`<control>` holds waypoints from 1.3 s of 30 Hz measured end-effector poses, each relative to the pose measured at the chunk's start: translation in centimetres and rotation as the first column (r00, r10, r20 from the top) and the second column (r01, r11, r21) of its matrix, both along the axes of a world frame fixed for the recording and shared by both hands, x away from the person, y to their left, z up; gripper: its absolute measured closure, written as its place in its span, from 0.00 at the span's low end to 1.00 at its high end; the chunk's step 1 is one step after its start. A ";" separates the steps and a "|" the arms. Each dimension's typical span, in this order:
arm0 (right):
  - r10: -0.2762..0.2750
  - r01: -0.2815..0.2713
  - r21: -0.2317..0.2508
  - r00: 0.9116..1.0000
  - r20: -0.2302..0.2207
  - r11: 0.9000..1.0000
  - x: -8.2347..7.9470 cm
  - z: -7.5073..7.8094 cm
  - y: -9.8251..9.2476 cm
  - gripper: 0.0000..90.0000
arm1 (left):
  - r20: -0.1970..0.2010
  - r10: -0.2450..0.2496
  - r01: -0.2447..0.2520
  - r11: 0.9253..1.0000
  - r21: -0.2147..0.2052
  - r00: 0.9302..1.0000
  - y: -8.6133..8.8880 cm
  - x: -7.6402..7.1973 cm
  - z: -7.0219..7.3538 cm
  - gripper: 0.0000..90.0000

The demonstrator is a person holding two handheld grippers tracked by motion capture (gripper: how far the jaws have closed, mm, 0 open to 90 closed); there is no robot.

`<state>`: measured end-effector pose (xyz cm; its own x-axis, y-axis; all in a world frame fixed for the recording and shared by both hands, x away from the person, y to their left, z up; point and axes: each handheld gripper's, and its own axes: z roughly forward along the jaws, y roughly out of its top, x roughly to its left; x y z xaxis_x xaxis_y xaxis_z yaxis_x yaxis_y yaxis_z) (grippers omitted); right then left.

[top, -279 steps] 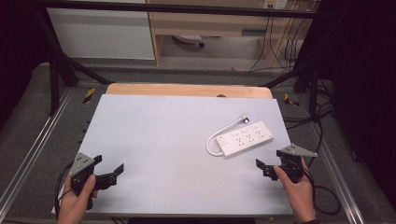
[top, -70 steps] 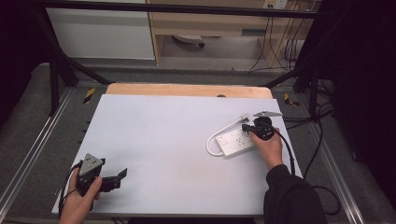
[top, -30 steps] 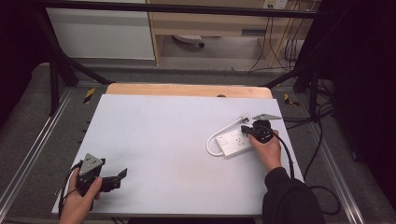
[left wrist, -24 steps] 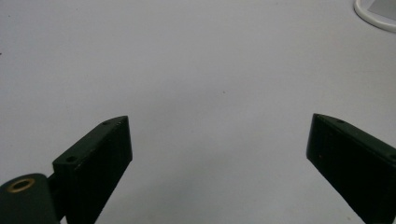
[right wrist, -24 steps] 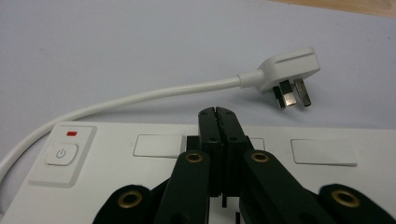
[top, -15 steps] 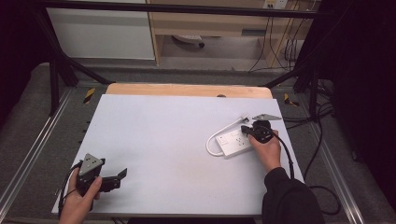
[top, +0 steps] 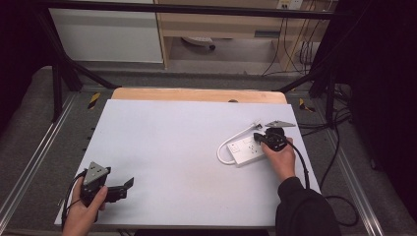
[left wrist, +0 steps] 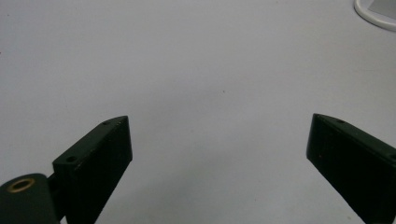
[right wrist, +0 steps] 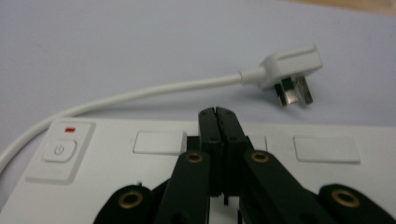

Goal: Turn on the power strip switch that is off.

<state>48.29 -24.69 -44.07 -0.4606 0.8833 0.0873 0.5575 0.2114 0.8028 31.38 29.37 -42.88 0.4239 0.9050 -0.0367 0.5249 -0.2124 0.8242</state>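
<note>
A white power strip (top: 244,151) lies at the table's right side, its white cable (top: 227,147) looping round to a plug (top: 256,123) just behind it. My right gripper (top: 259,137) sits over the strip's far end, shut with nothing between its jaws. In the right gripper view the closed tips (right wrist: 216,114) rest over the middle sockets of the strip (right wrist: 308,172). The power button (right wrist: 58,150) is at the left and the plug (right wrist: 289,63) lies beyond. My left gripper (top: 125,187) stands open at the front left, over bare table (left wrist: 219,123).
The light grey table top (top: 187,142) has a wooden board (top: 196,95) along its far edge. Metal rails (top: 34,162) run down both sides. Black cables (top: 339,147) trail off the right edge. A piece of the white cable (left wrist: 373,10) shows far off.
Since the earliest frame my right gripper has moved from the front right edge up onto the power strip. Over the last second neither hand has moved.
</note>
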 end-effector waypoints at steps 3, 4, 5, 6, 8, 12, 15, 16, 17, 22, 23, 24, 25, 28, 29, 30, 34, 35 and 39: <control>-0.003 0.003 0.002 1.000 -0.001 1.000 0.0 0.0 0.0 1.00 | -0.001 0.000 0.000 1.000 0.001 1.000 0.0 0.0 0.0 0.08; -0.003 0.003 0.000 1.000 -0.002 1.000 0.1 0.0 0.0 1.00 | -0.001 0.000 0.000 1.000 0.000 1.000 0.0 0.0 0.0 0.08; -0.002 0.002 0.003 1.000 -0.007 1.000 0.1 0.1 0.0 1.00 | 0.000 -0.001 0.001 1.000 0.000 1.000 0.0 0.0 0.0 0.08; -0.002 0.002 0.009 1.000 -0.009 1.000 0.1 0.1 0.0 1.00 | 0.001 -0.001 0.001 1.000 0.000 1.000 0.0 0.0 0.0 0.08; -0.003 0.003 0.012 1.000 -0.007 1.000 0.1 0.0 -0.1 1.00 | -0.001 0.000 0.000 1.000 0.000 1.000 0.0 0.0 0.0 0.08; -0.006 0.006 0.018 1.000 -0.006 1.000 0.1 0.0 0.0 1.00 | -0.001 0.000 0.000 1.000 0.000 1.000 0.0 0.0 0.0 0.08; -0.005 0.006 0.017 1.000 -0.006 1.000 0.2 0.0 0.0 1.00 | 0.000 0.000 0.000 1.000 0.001 1.000 0.1 0.0 0.0 0.08; -0.002 0.002 0.018 1.000 -0.002 1.000 0.2 0.1 0.0 1.00 | 0.000 0.001 -0.001 1.000 0.000 1.000 0.1 0.0 0.0 0.08; -0.006 0.006 0.024 1.000 -0.006 1.000 0.1 0.1 0.1 1.00 | 0.000 0.000 0.000 1.000 0.000 1.000 0.1 0.0 0.0 0.08; -0.008 0.008 0.035 1.000 0.005 0.999 0.2 0.5 0.0 1.00 | 0.000 0.001 -0.001 1.000 0.000 1.000 0.0 0.0 0.0 0.08; -0.009 0.009 0.037 1.000 0.004 0.999 0.2 0.5 0.0 1.00 | 0.001 0.001 -0.001 1.000 0.000 1.000 0.1 0.0 0.0 0.08; -0.011 0.011 0.040 1.000 0.005 0.999 0.2 0.5 0.0 1.00 | 0.001 0.001 -0.001 1.000 0.000 1.000 0.1 0.0 0.0 0.08; -0.010 0.010 0.039 1.000 0.005 0.999 0.2 0.5 0.0 1.00 | 0.001 0.001 -0.001 1.000 0.000 1.000 0.1 0.0 0.0 0.08; -0.012 0.012 0.045 1.000 0.005 0.999 0.1 0.6 -0.1 1.00 | 0.000 0.001 -0.001 1.000 0.000 1.000 0.0 0.0 0.0 0.08; -0.016 0.016 0.045 1.000 0.005 0.999 0.1 0.6 -0.1 1.00 | -0.001 0.000 0.000 1.000 0.000 1.000 0.0 0.0 0.0 0.08; -0.018 0.017 0.047 1.000 0.004 0.999 0.2 0.6 -0.2 0.99 | -0.001 0.000 0.000 1.000 0.001 1.000 0.0 0.0 0.0 0.08; -0.021 0.020 0.055 1.000 0.009 0.998 0.2 0.6 -0.2 0.97 | 0.000 0.001 -0.001 1.000 0.001 1.000 0.1 0.0 0.0 0.08; -0.023 0.022 0.056 1.000 0.009 0.998 0.2 0.7 -0.2 0.96 | -0.001 0.001 -0.001 1.000 0.001 1.000 0.1 0.0 0.0 0.08; -0.025 0.023 0.067 0.999 0.023 0.997 0.1 0.8 -0.2 0.87 | 0.005 -0.001 0.001 1.000 0.003 1.000 0.1 0.0 0.0 0.08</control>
<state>48.42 -24.93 -43.24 -0.4420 0.8868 0.1354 0.5420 0.1437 0.8280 31.42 29.47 -42.88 0.4248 0.9047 -0.0323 0.5210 -0.2151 0.8260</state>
